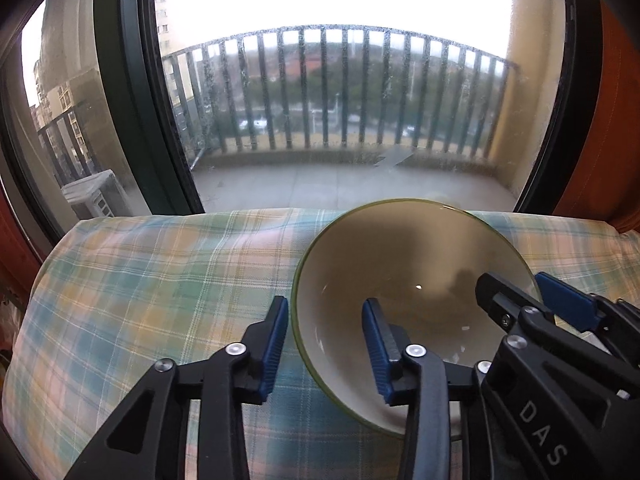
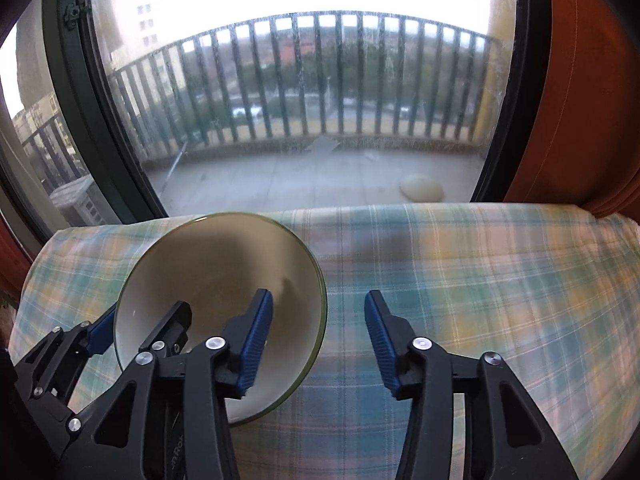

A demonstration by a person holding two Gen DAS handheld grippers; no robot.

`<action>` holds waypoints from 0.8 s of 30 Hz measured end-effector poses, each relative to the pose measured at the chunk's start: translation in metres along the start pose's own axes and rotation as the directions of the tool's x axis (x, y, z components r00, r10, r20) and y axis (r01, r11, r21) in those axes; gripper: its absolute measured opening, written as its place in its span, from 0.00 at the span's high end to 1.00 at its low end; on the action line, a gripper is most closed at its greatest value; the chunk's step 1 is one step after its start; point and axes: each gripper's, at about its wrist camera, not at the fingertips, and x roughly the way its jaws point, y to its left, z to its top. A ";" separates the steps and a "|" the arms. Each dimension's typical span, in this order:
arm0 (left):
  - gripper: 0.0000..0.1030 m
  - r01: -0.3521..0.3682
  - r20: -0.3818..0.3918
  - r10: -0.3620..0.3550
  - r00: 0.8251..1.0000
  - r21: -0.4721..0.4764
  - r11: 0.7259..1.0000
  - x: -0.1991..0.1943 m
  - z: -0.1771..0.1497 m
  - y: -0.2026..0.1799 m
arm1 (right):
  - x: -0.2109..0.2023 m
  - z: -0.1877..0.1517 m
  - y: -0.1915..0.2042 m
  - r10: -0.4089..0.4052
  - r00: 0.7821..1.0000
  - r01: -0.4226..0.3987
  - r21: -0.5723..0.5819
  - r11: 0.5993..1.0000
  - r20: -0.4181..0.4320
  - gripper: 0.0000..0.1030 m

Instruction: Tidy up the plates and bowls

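Left wrist view: one cream bowl [image 1: 404, 280], straddled at both rims.
Left tongs [image 1: 325, 340] and right tongs [image 2: 319, 334] each stood spread, one finger inside, one outside, pads clear of the wall, apparently for a shared two-sided lift. Bowl sat mid-far on the plaid-covered counter [image 1: 140, 280], below the window [image 1: 340, 120].

The bowl [image 1: 400, 264] is showing a cream interior with a thin olive-green rim. The cloth [image 1: 160, 280] under it is displaying a plaid pattern of teal, pale yellow, pink and white lines. The left gripper [image 1: 325, 338] and the right gripper [image 2: 319, 334] are both presenting black frames with blue ribbed pads and silver screw heads. The window frame [image 1: 132, 92] at the far side is appearing dark green-black. The curtain [image 2: 580, 100] at the right is showing orange-red. The railing [image 1: 320, 92] outside is reading as dark grey bars.
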 end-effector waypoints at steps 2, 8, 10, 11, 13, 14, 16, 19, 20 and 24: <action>0.69 0.003 0.003 -0.003 1.000 0.005 1.000 -0.002 0.000 -0.001 | -0.002 0.000 0.004 0.003 1.000 -0.003 -0.013 1.000 0.001 0.66; 0.73 0.023 -0.013 -0.024 1.000 -0.006 1.000 0.000 0.000 0.001 | -0.003 0.001 0.006 -0.002 1.000 0.002 -0.023 1.000 0.001 0.81; 0.73 0.023 -0.018 -0.023 1.000 0.002 1.000 0.000 -0.001 0.001 | -0.003 0.000 0.007 -0.007 1.000 0.007 -0.039 0.999 0.003 0.82; 0.74 0.024 -0.018 -0.024 1.000 0.001 1.000 -0.001 -0.001 0.002 | -0.004 0.000 0.008 -0.010 1.000 0.011 -0.044 0.999 0.003 0.82; 0.74 0.026 -0.021 -0.026 0.999 -0.007 1.000 0.000 -0.001 0.003 | -0.004 0.000 0.008 -0.013 1.000 0.013 -0.050 0.999 0.002 0.82; 0.74 0.027 -0.022 -0.027 0.999 -0.009 1.000 0.000 -0.001 0.004 | -0.006 -0.001 0.009 -0.012 1.000 0.012 -0.051 0.999 0.001 0.82; 0.74 0.026 -0.026 -0.026 0.999 -0.006 1.000 -0.001 -0.001 0.003 | -0.007 -0.002 0.009 -0.012 1.000 0.012 -0.054 0.998 -0.003 0.82; 0.74 0.026 -0.030 -0.026 0.999 0.000 1.000 -0.004 -0.003 0.000 | -0.010 -0.005 0.007 -0.012 1.000 0.012 -0.051 0.999 -0.009 0.82; 0.74 0.026 -0.031 -0.026 0.999 0.002 1.000 -0.004 -0.004 -0.001 | -0.010 -0.005 0.007 -0.013 1.000 0.012 -0.050 0.999 -0.010 0.82; 0.74 0.027 -0.035 -0.027 0.999 0.005 1.000 -0.009 -0.007 -0.003 | -0.015 -0.007 0.004 -0.016 1.000 0.015 -0.057 0.998 -0.019 0.82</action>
